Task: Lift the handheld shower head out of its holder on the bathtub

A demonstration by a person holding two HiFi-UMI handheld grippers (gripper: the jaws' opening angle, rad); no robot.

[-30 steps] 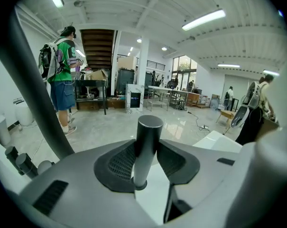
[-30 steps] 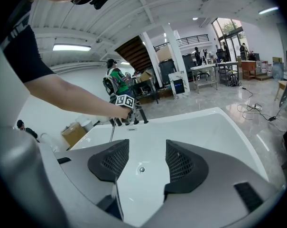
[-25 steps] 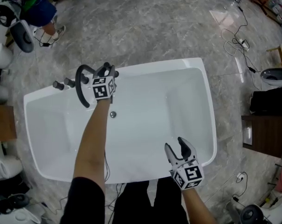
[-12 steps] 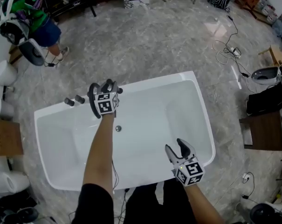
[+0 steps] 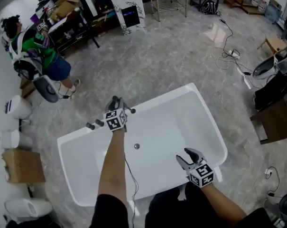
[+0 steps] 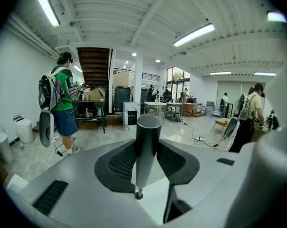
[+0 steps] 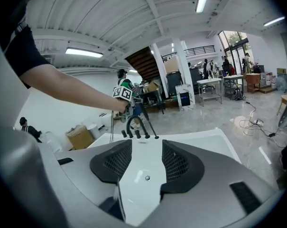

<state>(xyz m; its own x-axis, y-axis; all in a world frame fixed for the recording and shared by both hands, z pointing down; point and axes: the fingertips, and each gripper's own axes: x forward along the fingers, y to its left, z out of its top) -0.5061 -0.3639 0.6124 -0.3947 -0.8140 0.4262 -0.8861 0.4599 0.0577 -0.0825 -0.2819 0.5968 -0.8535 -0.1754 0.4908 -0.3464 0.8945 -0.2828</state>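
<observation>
Shower head [image 6: 147,151] in left gripper [image 5: 115,103]

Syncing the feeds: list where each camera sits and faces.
Head view: on the head, steeply down at the bathtub; forearms, left tool, right tool show.
Left gripper view: on the left tool, along its jaws, clamped on the shower head, into the room.
Right gripper view: on the right tool, across the bathtub at the taps; its open, empty jaws have just been closing; left forearm shows.
Shared: head and right gripper views show the left tool.
</observation>
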